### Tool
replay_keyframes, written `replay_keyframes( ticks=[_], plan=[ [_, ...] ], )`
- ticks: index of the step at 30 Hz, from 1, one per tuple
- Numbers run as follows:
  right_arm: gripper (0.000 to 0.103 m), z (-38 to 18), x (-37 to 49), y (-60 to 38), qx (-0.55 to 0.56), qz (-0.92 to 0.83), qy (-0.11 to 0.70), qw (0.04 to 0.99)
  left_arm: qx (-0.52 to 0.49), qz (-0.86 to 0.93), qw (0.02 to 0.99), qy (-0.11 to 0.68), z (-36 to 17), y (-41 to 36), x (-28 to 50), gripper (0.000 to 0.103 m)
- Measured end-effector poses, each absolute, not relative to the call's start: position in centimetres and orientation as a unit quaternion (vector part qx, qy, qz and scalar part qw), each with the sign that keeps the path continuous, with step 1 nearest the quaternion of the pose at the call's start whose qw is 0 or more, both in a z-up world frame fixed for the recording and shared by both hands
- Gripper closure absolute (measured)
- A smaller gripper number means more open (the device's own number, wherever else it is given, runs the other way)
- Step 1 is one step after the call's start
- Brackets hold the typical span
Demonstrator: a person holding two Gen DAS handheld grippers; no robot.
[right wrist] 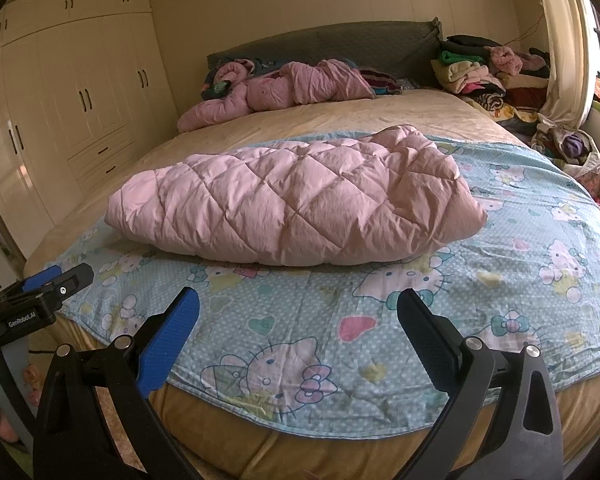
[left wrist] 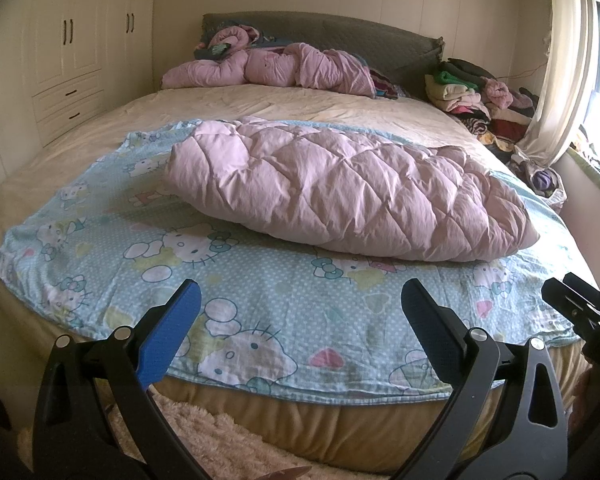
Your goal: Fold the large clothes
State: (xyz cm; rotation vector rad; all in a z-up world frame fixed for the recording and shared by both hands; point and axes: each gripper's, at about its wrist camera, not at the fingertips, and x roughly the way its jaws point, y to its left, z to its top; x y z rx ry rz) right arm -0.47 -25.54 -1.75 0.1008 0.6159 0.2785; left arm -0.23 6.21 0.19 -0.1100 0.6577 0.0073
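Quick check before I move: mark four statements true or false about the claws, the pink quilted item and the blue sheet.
1. Both claws, left claw and right claw, are open and empty. True.
2. The pink quilted coat lies on the blue cartoon-cat sheet. True.
3. The right claw grips the sheet's edge. False: it holds nothing.
4. The pile of clothes sits on the wardrobe side. False: it is on the window side.
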Motion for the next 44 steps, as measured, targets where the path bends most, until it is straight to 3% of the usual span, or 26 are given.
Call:
replay_keyframes(
  ticks=[34,40,44],
  plan=[
    [0.004,-3.0,-2.0,-27.0,0.073,0.077,0.323,0.94,-0.05,0.014,0.936,0.347,-0.8,8.3,-0.3,0.009],
    [0.004,-4.5,-2.9,-31.9,0.099,-0.012,0.348,0.932,-0.087,0.056,0.924,0.367,-2.1,14.5,1.8,0.009],
    [0.004,-7.9,-5.5,-41.8,0.165,-0.172,0.378,0.894,-0.102,0.128,0.915,0.368,-3.1,22.8,4.5,0.009]
  ],
)
